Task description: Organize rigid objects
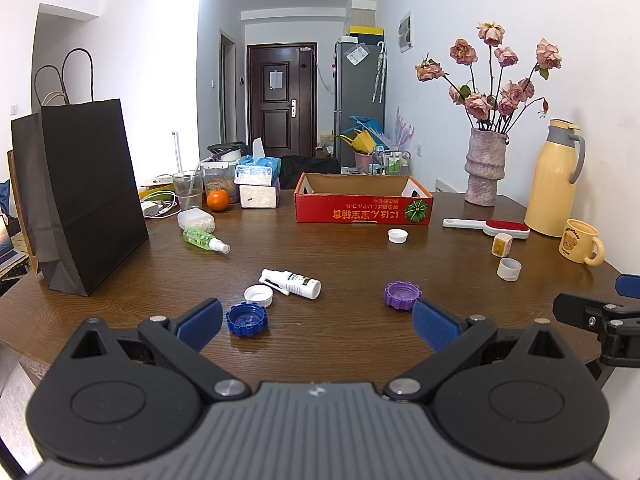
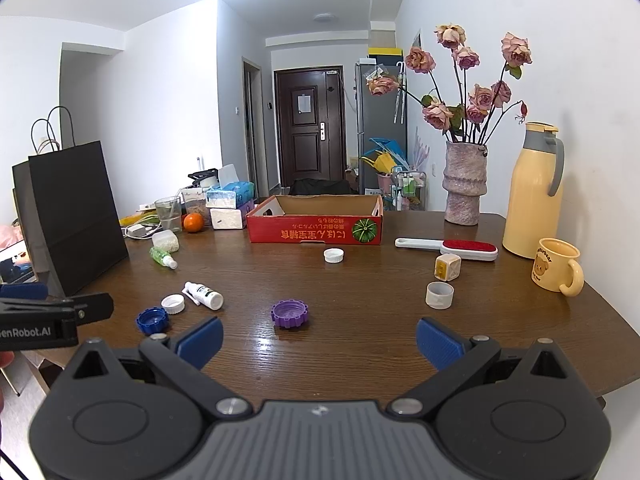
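Observation:
Small rigid items lie scattered on the brown table. A blue cap, a white cap and a white spray bottle sit just ahead of my left gripper, which is open and empty. A purple cap lies in front of my right gripper, also open and empty. Farther off are another white cap, a white ring cup, a small yellow-faced cube and a green spray bottle. An open red cardboard box stands at the back centre.
A black paper bag stands at the left. A flower vase, yellow thermos, yellow mug and red lint brush occupy the right. Tissue boxes, a glass and an orange crowd the back left.

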A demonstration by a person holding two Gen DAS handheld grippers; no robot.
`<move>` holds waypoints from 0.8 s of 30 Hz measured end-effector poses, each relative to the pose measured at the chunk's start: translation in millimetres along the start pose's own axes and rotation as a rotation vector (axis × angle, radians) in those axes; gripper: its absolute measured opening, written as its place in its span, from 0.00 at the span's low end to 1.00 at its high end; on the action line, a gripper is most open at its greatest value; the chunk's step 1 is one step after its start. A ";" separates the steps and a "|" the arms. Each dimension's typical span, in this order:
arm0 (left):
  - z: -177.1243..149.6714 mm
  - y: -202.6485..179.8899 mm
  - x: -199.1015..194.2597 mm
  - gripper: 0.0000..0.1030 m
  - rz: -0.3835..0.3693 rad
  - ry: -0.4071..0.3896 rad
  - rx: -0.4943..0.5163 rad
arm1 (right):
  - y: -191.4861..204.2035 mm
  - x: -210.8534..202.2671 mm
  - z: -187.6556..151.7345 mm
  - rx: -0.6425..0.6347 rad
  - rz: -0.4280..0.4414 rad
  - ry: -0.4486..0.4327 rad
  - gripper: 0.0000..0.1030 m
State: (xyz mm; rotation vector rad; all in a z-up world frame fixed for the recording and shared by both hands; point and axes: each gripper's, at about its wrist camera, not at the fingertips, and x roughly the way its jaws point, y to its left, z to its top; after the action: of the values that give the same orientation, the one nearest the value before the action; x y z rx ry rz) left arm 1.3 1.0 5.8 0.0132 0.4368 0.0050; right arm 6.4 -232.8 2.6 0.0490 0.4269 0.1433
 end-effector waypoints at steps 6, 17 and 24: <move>5.6 -1.1 9.7 1.00 0.011 0.007 0.001 | 1.7 7.0 2.0 -0.025 0.013 -0.005 1.00; 7.4 5.2 47.5 1.00 0.032 0.048 -0.021 | 3.6 39.1 1.3 -0.040 0.032 0.027 1.00; 8.3 15.3 71.6 1.00 0.049 0.077 -0.039 | 5.8 60.5 4.6 -0.042 0.035 0.049 1.00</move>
State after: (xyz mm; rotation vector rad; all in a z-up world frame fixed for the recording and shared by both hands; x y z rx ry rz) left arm 69.6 16.8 -16.7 -0.0150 0.5129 0.0627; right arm 62.0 -218.1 -17.6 0.0119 0.4723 0.1884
